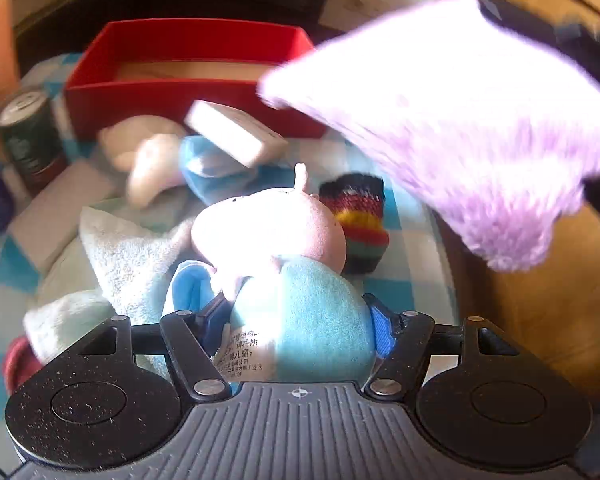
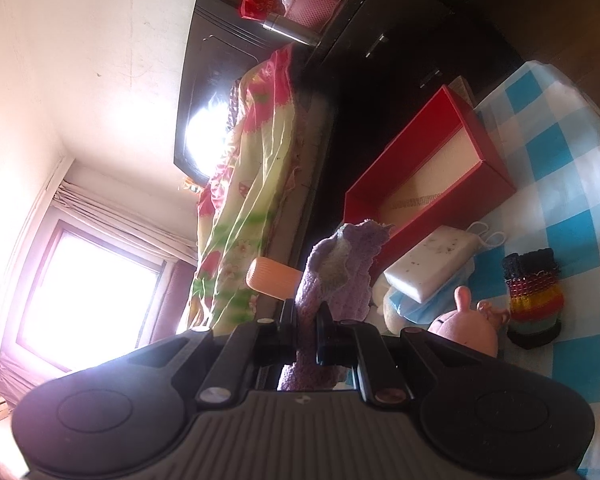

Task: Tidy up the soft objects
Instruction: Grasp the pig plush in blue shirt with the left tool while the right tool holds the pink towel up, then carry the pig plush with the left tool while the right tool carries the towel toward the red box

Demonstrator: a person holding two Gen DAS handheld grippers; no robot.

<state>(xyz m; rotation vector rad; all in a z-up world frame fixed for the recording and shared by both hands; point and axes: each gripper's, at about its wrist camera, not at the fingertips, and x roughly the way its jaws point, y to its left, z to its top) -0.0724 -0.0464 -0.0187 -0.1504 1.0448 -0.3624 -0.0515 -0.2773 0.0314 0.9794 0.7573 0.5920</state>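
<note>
Left claw (image 1: 300,320) half-open, pads against plush pig (image 1: 284,264) in front of red box (image 1: 188,68). Right claw (image 2: 309,332) clamped on purple cloth (image 2: 340,264), lifted. Next: carry both to box.

The plush toy's sewn-in tag (image 1: 242,354) carries printed Chinese characters, too blurred to read.

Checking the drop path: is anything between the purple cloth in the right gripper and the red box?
Nothing visible blocks it. The purple cloth hangs in the right gripper above the clutter. The red box is open-topped and looks empty; the white block lies outside its front wall.
</note>
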